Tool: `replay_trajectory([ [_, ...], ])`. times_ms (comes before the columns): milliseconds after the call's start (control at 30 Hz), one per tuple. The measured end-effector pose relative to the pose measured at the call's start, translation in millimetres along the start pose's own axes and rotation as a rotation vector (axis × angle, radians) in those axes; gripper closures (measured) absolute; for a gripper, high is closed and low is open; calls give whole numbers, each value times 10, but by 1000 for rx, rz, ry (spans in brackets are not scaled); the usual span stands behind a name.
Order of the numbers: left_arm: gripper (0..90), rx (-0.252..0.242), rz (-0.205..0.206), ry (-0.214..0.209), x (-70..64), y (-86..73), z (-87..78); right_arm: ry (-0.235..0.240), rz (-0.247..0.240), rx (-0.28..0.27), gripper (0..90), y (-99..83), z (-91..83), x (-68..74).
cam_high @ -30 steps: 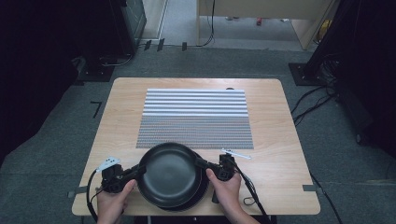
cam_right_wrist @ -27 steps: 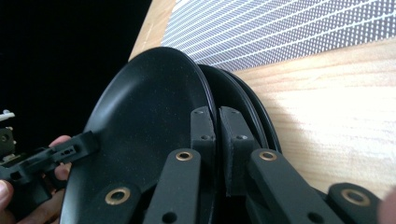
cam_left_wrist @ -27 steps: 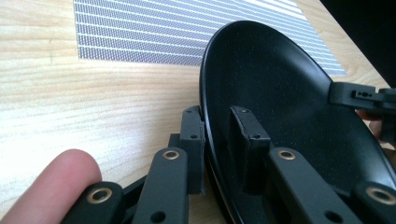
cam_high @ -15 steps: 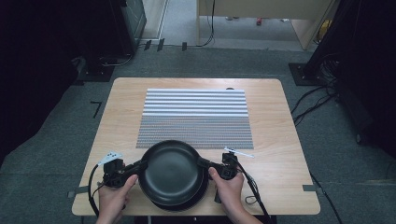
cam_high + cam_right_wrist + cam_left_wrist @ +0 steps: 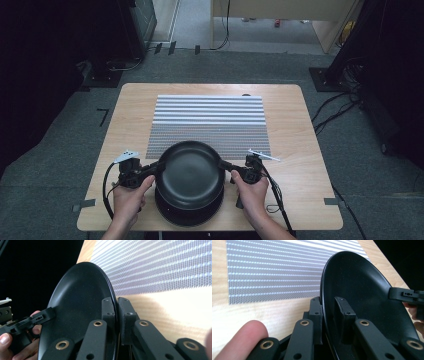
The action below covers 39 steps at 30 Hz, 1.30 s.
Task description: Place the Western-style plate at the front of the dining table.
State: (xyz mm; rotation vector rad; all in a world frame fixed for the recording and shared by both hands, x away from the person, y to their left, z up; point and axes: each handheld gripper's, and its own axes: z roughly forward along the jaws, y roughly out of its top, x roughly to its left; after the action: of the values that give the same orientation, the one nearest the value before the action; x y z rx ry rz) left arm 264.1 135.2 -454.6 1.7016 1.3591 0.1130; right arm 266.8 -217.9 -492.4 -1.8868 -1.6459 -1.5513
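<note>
a: at the near edge of the bench (image 5: 300, 125), what have you got?

b: i've got a black plate (image 5: 190, 172) lifted between both tools, raised above a second black dish (image 5: 189, 212) that sits on the bench right under it. the raised plate overlaps the near edge of the striped mat (image 5: 210, 120) in the high view.

a: how's the left gripper (image 5: 150, 169) set?

b: in the left gripper view its jaws are clamped on the plate's (image 5: 362, 297) rim, one jaw on the outside, one inside the bowl of it. my left hand (image 5: 127, 197) is wrapped around the body of the tool, and a fingertip shows at the bottom left of that view.

a: and the right gripper (image 5: 227, 167)?

b: same story on the opposite side. in the right gripper view the jaws are pinched on the rim of the plate (image 5: 80, 305), the edge running straight between them. my right hand (image 5: 252, 192) holds that tool. across the plate i can see the left gripper (image 5: 37, 318) biting the far rim.

a: plate level?

b: roughly level in the high view, both grips at about the same height.
</note>
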Motion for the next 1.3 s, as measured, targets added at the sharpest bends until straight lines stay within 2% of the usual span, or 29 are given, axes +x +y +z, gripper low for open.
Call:
replay_trajectory([
  [467,777,7,6,-34,-56,386,223,-13,12,-41,844,387,-43,-5],
  [1067,783,22,-3,-50,-59,770,537,-48,19,-82,842,767,3,-73],
  [1300,787,44,-17,-52,-14,940,758,-72,29,-101,842,909,66,-149],
])
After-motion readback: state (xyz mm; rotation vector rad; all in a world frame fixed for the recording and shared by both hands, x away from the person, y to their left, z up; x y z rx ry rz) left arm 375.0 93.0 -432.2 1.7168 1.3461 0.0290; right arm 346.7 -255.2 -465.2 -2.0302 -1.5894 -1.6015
